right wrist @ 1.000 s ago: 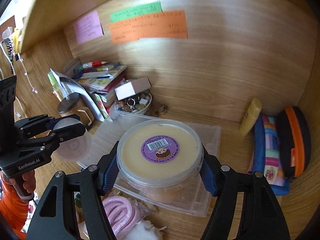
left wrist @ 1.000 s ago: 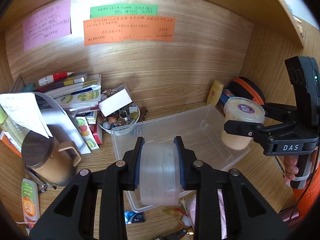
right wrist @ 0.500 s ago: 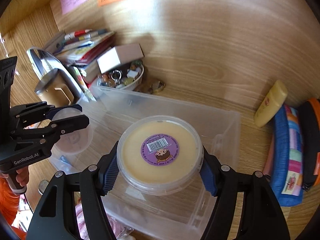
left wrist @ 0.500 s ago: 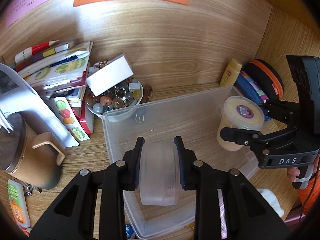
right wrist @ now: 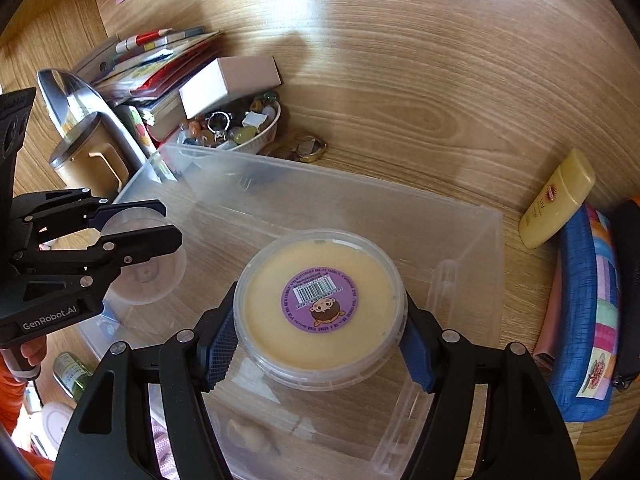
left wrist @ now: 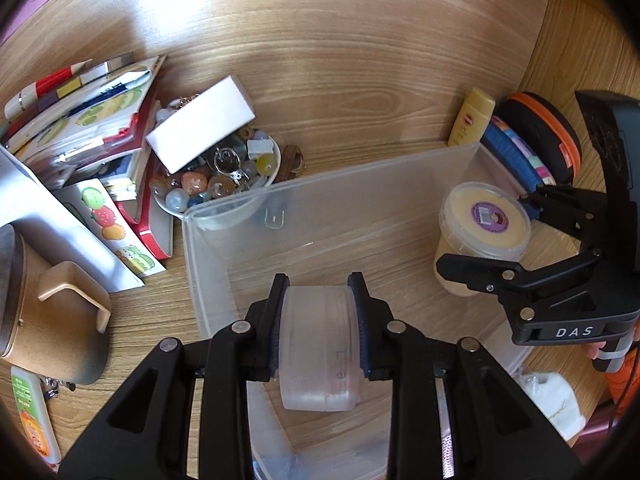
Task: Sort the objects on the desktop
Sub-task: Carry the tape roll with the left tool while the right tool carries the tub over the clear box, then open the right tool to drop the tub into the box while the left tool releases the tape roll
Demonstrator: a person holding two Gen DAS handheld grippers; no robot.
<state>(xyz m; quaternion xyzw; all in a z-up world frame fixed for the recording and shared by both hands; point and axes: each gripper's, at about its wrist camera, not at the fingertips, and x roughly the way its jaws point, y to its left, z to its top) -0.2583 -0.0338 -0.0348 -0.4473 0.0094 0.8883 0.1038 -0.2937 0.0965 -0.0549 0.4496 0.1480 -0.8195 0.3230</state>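
The left gripper (left wrist: pixel 319 330) was clamped on a small round frosted plastic jar (left wrist: pixel 318 350), and the right gripper (right wrist: pixel 320 346) squeezed a round cream tub (right wrist: pixel 320 306) with a purple sticker. Both were inside the clear rectangular plastic box (right wrist: pixel 466 276). Behind it sat a white bowl (left wrist: pixel 224 210) of glossy beads on the wood-grain desk (left wrist: pixel 360 92).

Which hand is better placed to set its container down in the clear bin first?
Right, probably. Its claw holds the yellow tub upright inside the bin, seemingly near the floor. The left claw grips the frosted jar on its side, seemingly higher.
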